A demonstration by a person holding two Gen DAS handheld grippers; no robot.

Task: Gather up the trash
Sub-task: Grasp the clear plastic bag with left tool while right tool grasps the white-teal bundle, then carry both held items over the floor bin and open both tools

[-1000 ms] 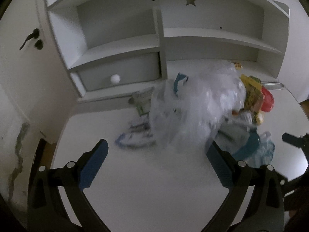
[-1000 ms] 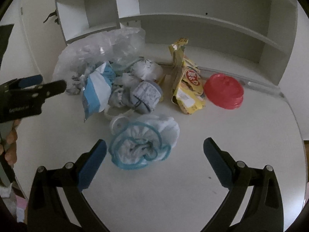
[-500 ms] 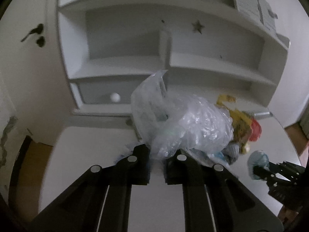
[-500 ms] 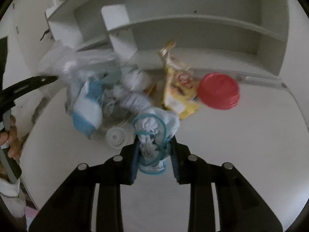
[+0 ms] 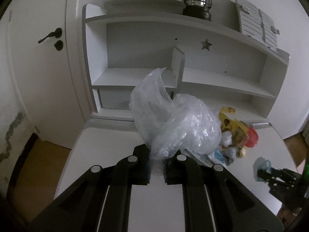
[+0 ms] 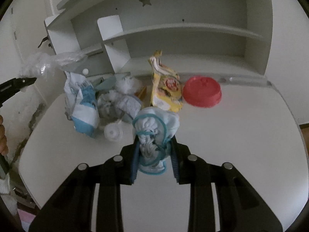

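The left gripper (image 5: 156,166), pinched tight on a thin fold of the clear plastic bag (image 5: 173,123), risks the slick film slipping out or tearing. The right gripper (image 6: 154,154) is clamped on a crumpled blue-trimmed face mask (image 6: 154,131); its loose loops could snag. At twelve o'clock on the bench (image 6: 241,145) lie the yellow wrapper (image 6: 166,89) and red lid (image 6: 201,91).

Drawer (image 5: 114,100) half hidden behind bag (image 5: 173,123)
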